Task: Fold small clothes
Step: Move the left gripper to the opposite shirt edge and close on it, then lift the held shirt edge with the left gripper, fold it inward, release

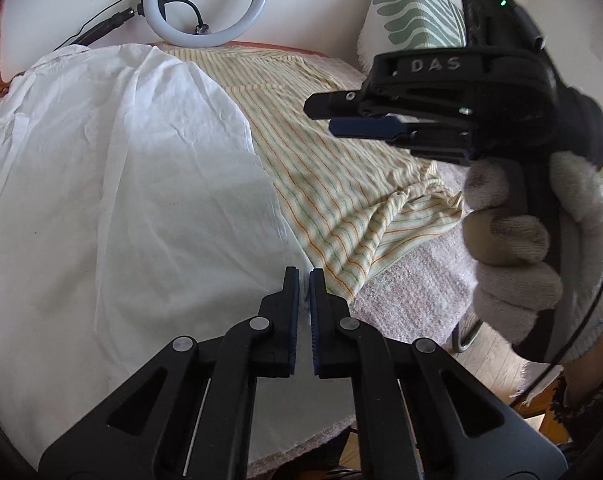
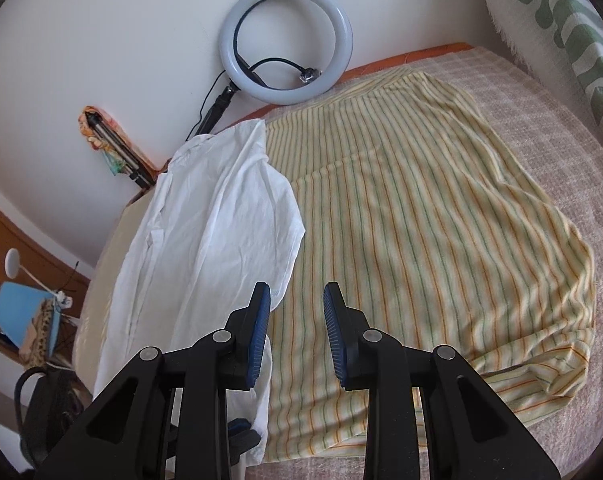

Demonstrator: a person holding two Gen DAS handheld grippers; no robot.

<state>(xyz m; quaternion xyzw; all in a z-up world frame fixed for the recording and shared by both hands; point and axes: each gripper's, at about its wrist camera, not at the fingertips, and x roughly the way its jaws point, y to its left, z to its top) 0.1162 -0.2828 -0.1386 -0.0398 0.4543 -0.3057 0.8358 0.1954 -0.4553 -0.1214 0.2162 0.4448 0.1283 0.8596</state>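
A white shirt [image 1: 113, 184] lies spread over the left of the bed, partly on a yellow striped garment [image 1: 333, 168]. My left gripper [image 1: 304, 276] is shut on the white shirt's near edge, with cloth pinched between the pads. In the right wrist view the white shirt [image 2: 221, 216] lies in a long band beside the striped garment [image 2: 421, 216]. My right gripper [image 2: 296, 300] is open and empty, held above the seam between the two garments. It also shows in the left wrist view [image 1: 329, 114], held by a gloved hand [image 1: 541, 248] at the right.
A pinkish textured bedcover [image 2: 541, 112] lies under the clothes. A ring light [image 2: 285, 40] leans on the wall behind. A green-patterned pillow [image 1: 413, 8] stands at the far right. A wooden floor [image 1: 493, 348] and a desk with a blue item [image 2: 17, 312] lie beyond the bed edges.
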